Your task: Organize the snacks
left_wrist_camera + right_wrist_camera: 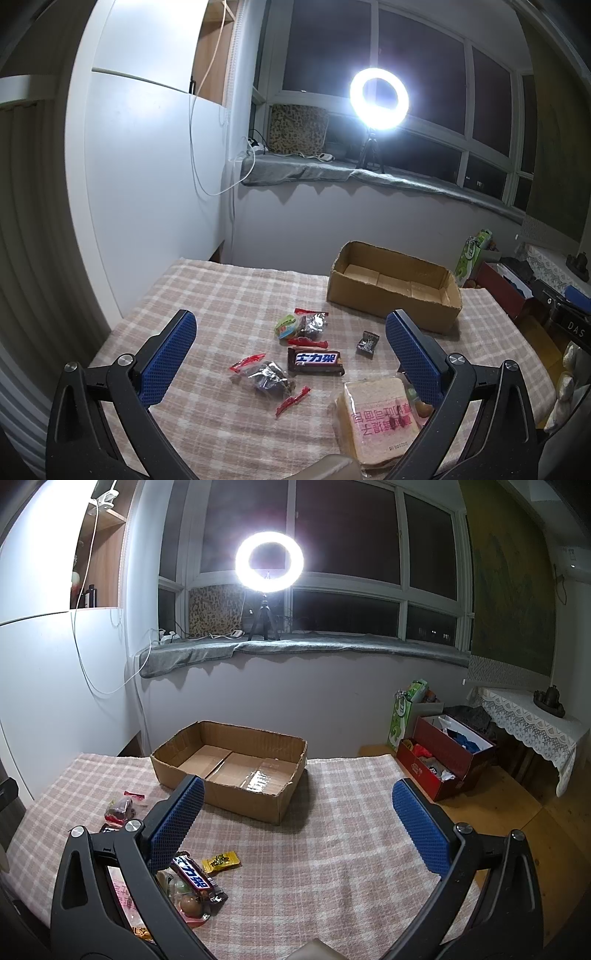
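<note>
Each gripper, left gripper [290, 345] and right gripper [297, 821], has black angular arms, round silver screws, and blue dimpled pads [168, 356].

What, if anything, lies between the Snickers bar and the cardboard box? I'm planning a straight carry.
Nothing visible does. From the Snickers bar to the cardboard box, only bare checked cloth shows; a small dark candy lies just right of that line. The box's near wall must be cleared.

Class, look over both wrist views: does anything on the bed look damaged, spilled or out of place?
The cardboard box has ragged, torn rims and holds nothing, while the snacks lie scattered loose on the checked blanket: a Snickers bar, a bread pack and small candies. Nothing looks spilled.
</note>
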`<state>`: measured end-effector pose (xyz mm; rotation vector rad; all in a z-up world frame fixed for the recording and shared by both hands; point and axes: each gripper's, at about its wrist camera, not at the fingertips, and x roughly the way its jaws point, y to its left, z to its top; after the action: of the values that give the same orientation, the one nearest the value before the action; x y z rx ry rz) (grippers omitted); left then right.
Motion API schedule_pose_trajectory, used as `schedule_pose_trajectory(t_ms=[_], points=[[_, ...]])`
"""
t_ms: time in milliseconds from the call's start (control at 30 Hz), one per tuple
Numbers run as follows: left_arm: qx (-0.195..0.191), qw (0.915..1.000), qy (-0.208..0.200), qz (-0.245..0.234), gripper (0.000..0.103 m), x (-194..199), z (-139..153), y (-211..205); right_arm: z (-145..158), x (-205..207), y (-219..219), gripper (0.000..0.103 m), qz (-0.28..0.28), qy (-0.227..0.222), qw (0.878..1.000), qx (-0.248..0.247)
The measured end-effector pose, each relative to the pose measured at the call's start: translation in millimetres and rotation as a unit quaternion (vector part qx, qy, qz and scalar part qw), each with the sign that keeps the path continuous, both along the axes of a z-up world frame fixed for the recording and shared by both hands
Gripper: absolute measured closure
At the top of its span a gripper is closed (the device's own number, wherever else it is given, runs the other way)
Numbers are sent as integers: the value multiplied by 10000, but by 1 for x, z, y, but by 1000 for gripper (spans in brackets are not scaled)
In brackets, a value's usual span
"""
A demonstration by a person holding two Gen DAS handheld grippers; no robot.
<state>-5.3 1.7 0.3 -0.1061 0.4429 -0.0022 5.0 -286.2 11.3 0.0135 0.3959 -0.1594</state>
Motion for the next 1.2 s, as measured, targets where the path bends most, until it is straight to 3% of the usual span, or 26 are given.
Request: schedule_pose_trajectory(t_ms=[900,1200], points=[[-44,9999,44,-80,1,-1,-3,-1,-2,-3,5,0,20,60,10000,-23],[-208,9992,272,-183,1,2,-15,5,-15,5,2,0,251,293,9992,124]])
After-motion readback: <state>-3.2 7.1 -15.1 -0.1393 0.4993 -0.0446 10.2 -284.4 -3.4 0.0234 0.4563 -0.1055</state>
